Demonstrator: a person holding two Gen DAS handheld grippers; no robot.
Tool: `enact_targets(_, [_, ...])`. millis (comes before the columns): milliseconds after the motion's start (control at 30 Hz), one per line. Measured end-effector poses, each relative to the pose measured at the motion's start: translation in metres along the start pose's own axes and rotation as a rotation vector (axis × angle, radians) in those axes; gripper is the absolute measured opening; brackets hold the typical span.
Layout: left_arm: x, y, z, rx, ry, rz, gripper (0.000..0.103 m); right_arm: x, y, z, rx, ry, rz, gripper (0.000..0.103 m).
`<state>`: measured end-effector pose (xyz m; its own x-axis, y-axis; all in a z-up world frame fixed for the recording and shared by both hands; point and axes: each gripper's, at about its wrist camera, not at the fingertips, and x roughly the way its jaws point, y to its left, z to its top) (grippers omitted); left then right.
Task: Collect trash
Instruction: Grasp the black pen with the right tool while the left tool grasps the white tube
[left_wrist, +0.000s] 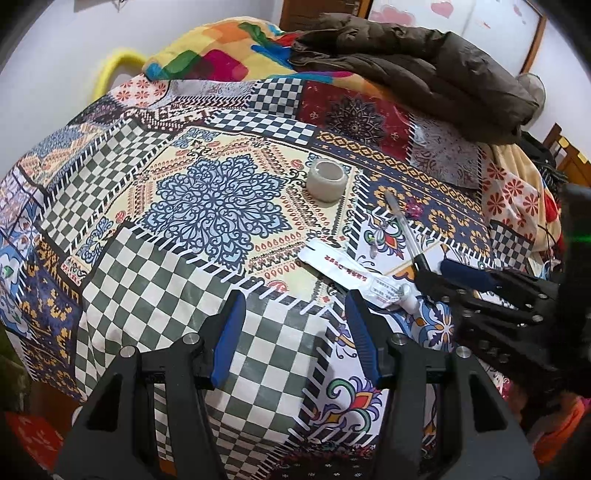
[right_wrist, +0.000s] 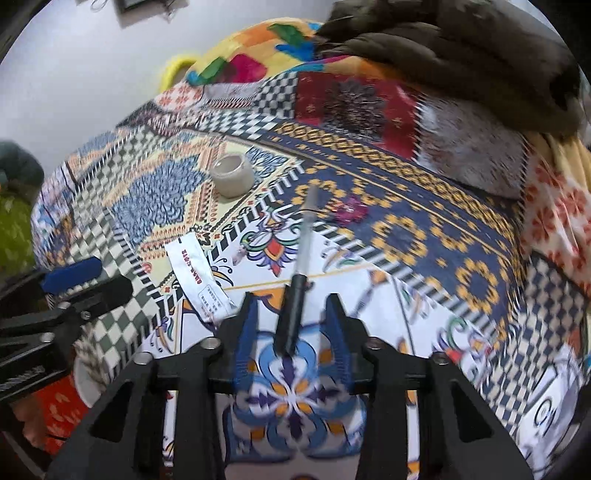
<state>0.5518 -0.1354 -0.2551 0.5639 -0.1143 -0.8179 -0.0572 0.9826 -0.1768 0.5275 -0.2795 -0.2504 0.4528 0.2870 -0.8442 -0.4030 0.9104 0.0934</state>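
The right gripper (right_wrist: 293, 314) stands with its fingers narrowed on either side of the black end of a pen (right_wrist: 299, 291); the pads are not pressing on it, a gap showing on both sides. The pen lies on the quilt (right_wrist: 424, 236), its clear barrel pointing away. The left gripper (left_wrist: 295, 314) is about half open over checked cloth, with nothing between its fingers.

Counted: one pen, one squeezed white tube (left_wrist: 351, 273), one tape roll (left_wrist: 327, 179). The tube lies just beside the pen, between the two grippers; the roll stands farther off. The tube bears red lettering and a small printed label, neither of them legible. A brown jacket (left_wrist: 424, 70) at the far edge is partly cut off. The right view is blurred.
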Motion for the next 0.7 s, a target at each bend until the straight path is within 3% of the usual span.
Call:
enact_targets(100, [0.006, -0.001, 0.0, 0.005, 0.011, 0.011, 0.055, 0.003, 0.004, -0.004, -0.027, -0.02, -0.048, 0.021])
enact_targets(133, [0.009, -0.001, 0.001, 0.009, 0.019, 0.018, 0.055, 0.001, 0.005, -0.008, -0.043, -0.034, -0.069, 0.014])
enact_targets(533, [0.023, -0.057, 0.011, 0.031, 0.045, -0.015, 0.055, -0.023, -0.02, -0.042, -0.026, -0.007, -0.043, 0.013])
enact_targets(700, [0.038, -0.076, 0.011, 0.028, 0.059, 0.025, 0.055, -0.03, -0.029, -0.05, 0.024, 0.001, -0.025, 0.013])
